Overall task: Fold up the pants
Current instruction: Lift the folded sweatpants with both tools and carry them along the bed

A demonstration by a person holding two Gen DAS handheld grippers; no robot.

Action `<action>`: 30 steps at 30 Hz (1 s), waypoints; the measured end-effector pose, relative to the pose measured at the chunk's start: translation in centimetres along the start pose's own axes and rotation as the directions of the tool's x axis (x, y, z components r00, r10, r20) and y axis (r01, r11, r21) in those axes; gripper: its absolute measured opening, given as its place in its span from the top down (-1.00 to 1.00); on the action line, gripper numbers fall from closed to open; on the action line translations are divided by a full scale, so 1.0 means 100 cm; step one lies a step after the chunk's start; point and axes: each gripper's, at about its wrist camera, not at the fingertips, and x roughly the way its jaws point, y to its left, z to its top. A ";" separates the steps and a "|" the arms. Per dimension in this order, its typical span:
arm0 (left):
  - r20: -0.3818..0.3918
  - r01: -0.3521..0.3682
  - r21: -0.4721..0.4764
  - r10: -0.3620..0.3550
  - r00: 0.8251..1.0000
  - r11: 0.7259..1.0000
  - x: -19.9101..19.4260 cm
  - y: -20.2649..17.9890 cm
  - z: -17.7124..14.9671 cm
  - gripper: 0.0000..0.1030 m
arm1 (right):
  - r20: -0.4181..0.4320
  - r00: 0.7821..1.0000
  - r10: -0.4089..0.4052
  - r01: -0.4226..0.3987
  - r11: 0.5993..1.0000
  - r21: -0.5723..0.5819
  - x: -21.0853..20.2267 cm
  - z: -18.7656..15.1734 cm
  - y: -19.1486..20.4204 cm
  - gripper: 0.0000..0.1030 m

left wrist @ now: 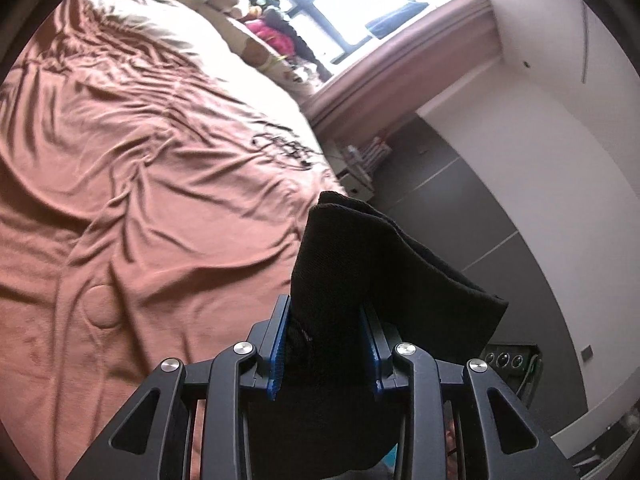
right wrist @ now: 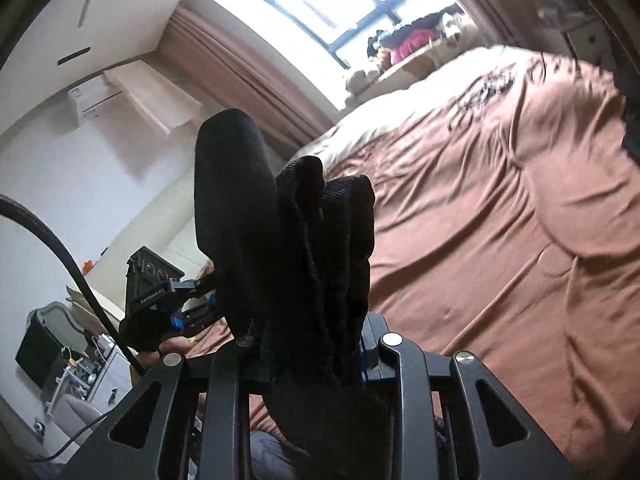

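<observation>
Over the bed [left wrist: 140,200]: wide brown sheet, heavily creased, soft sheen, w/ a black scribble print [left wrist: 286,146] toward the far end and a round raised bump [left wrist: 100,306] near the L gripper. Far end washes out pale under the window [right wrist: 320,4]. Pinkish-brown curtain [right wrist: 240,64] hangs beside the glass; sill carries a heap of plush toys [left wrist: 268,24], pink and black among them. Walls white, w/ grey panels [left wrist: 460,216] on one side; white AC unit [right wrist: 94,98] high on the other wall.

Pants [left wrist: 384,264]: black knit, matte, fine ribbing, held up in the air off the sheet, between both grippers. From the R wrist cam the fabric bunches into thick vertical folds [right wrist: 304,248] and blocks most of the centre view.

L gripper [left wrist: 326,344]: black frame, blue pads, clamped on pants; cloth fills the gap and flops rightward over one finger. Also seen side-on from R cam [right wrist: 176,304], beside a black cable [right wrist: 60,264].

R gripper [right wrist: 320,364]: clamped on pants; bundle stands up between its fingers.
</observation>
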 end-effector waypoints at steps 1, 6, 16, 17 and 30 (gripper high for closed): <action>0.001 0.007 0.009 -0.007 1.000 1.000 0.000 -0.007 0.001 0.34 | 0.008 1.000 -0.004 0.004 1.000 -0.009 -0.007 0.000 0.000 0.54; -0.002 0.028 0.062 -0.028 1.000 0.998 0.002 -0.045 -0.003 0.34 | 0.039 0.999 -0.033 0.034 0.999 -0.034 -0.043 0.007 0.006 0.54; -0.012 0.091 0.160 -0.090 0.996 0.983 0.011 -0.125 -0.017 0.34 | 0.116 0.991 -0.066 0.077 0.993 -0.093 -0.132 0.015 0.018 0.54; -0.016 0.101 0.167 -0.100 0.995 0.981 0.013 -0.134 -0.019 0.34 | 0.124 0.990 -0.071 0.083 0.992 -0.095 -0.141 0.015 0.019 0.54; -0.068 0.162 0.278 -0.149 0.987 0.947 0.057 -0.222 -0.043 0.34 | 0.208 0.970 -0.127 0.154 0.981 -0.116 -0.215 0.017 0.003 0.55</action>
